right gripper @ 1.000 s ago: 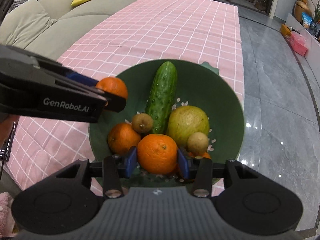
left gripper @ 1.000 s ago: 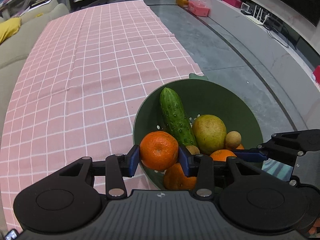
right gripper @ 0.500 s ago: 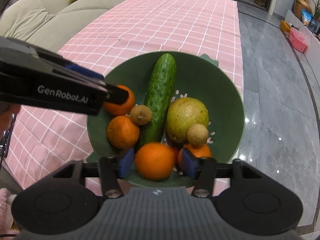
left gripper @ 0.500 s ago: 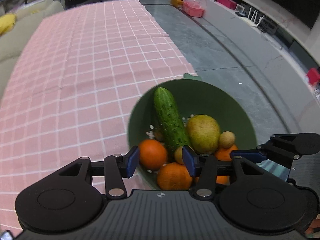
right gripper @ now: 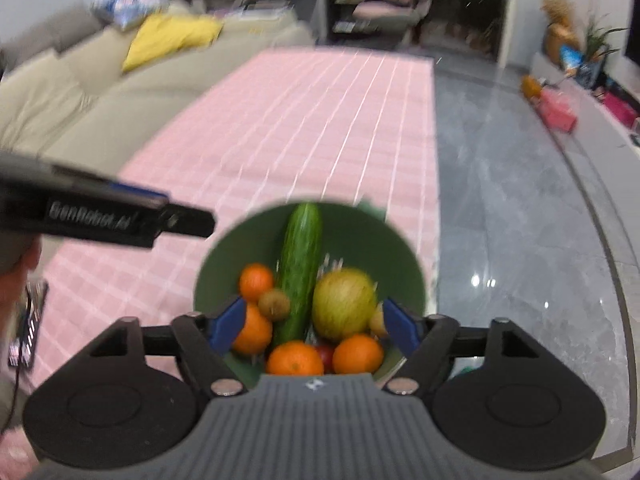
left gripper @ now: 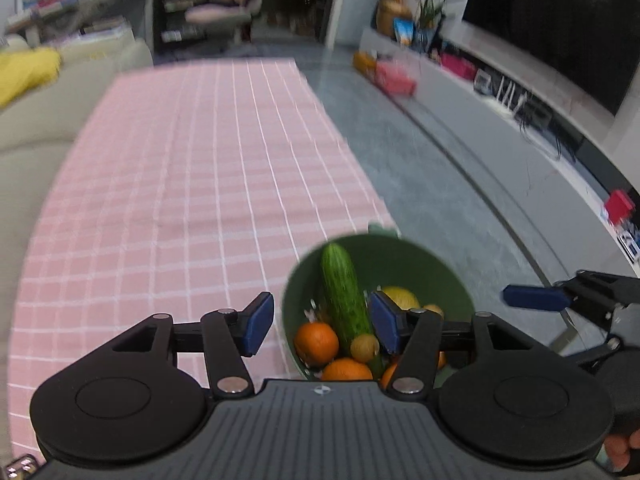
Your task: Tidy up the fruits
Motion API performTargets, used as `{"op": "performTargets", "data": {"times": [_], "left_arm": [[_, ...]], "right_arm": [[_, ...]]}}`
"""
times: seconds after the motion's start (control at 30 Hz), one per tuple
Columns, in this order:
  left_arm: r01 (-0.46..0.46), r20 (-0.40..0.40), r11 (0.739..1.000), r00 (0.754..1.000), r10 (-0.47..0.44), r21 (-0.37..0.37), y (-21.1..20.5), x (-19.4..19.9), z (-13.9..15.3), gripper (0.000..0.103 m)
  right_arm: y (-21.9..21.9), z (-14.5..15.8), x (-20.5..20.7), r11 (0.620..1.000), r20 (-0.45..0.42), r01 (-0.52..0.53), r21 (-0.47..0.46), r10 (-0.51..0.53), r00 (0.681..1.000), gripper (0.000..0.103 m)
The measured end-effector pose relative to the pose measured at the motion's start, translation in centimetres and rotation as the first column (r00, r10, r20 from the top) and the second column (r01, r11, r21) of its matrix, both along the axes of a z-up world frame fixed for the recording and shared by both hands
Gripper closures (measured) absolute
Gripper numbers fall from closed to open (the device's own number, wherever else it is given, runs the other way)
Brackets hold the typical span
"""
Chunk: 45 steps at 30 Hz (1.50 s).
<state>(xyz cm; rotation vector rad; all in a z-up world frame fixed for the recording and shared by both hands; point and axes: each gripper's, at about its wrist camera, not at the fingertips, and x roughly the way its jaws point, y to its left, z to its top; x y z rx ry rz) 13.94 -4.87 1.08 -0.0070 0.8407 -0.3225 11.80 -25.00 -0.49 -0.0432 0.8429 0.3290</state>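
A green bowl [left gripper: 452, 276] [right gripper: 400, 256] sits at the near right edge of the pink checked tablecloth [left gripper: 180, 200]. It holds a cucumber [right gripper: 300, 268] [left gripper: 344, 296], several oranges [right gripper: 295, 358], a yellow-green fruit [right gripper: 344, 304] and small brown fruits [right gripper: 274, 304]. My left gripper [left gripper: 320, 326] is open and empty, raised above the bowl's near left rim. My right gripper [right gripper: 310, 324] is open and empty above the bowl's near side. The left gripper also shows in the right wrist view [right gripper: 120, 220].
A beige sofa [right gripper: 80, 92] with a yellow cushion [right gripper: 172, 36] runs along the table's far side. Grey tiled floor [right gripper: 520, 200] lies right of the table. A TV bench [left gripper: 520, 112] stands beyond it. A phone [right gripper: 28, 328] lies at the left.
Both grippers let go of their oranges into the bowl, opened, and pulled up and back. Both views are now higher and blurred.
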Motion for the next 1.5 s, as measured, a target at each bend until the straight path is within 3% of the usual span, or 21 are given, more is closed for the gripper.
{"op": "performTargets", "data": {"times": [0.17, 0.33, 0.5, 0.57, 0.63, 0.77, 1.0, 1.23, 1.5], "left_arm": [[-0.073, 0.118, 0.997, 0.99, 0.073, -0.004, 0.7, -3.6, 2.8, 0.033], [-0.149, 0.258, 0.988, 0.957, 0.133, 0.045, 0.9, -7.2, 4.3, 0.033], [-0.185, 0.284, 0.979, 0.946, 0.154, 0.084, 1.3, -9.7, 4.2, 0.033], [-0.197, 0.275, 0.978, 0.946, 0.171, 0.07, 1.6, -10.5, 3.9, 0.033], [-0.213, 0.262, 0.975, 0.946, 0.19, 0.062, 2.0, -11.0, 3.5, 0.022], [-0.28, 0.267, 0.955, 0.932, 0.246, 0.098, 2.8, -12.2, 2.5, 0.016], [-0.268, 0.151, 0.954, 0.957, 0.247, 0.135, 3.5, -11.5, 0.2, 0.016], [-0.252, 0.1, 0.951, 0.966, 0.237, 0.181, 3.6, -13.0, -1.7, 0.016], [-0.254, 0.081, 0.951, 0.966, 0.244, 0.176, 3.9, -13.3, -2.1, 0.016]], "right_arm": [[-0.6, 3.0, -2.7, 0.995, 0.11, 0.055, 0.077, -0.064, 0.992, 0.017], [-0.5, 4.7, -5.6, 0.988, 0.179, 0.087, 0.13, -0.109, 0.978, 0.012], [0.4, 5.3, -8.5, 0.983, 0.233, 0.117, 0.141, -0.148, 0.961, 0.011], [1.0, 5.1, -9.6, 0.982, 0.234, 0.124, 0.143, -0.155, 0.96, 0.011], [1.8, 4.9, -10.6, 0.983, 0.235, 0.122, 0.138, -0.152, 0.96, 0.011], [2.9, 3.9, -12.0, 0.986, 0.223, 0.117, 0.12, -0.142, 0.965, 0.011], [4.2, 1.9, -12.8, 0.993, 0.173, 0.101, 0.059, -0.11, 0.979, 0.011], [4.4, 0.3, -12.0, 0.993, 0.092, 0.114, 0.03, -0.116, 0.989, 0.011], [4.7, 0.0, -11.9, 0.995, 0.085, 0.101, 0.018, -0.102, 0.991, 0.011]]}}
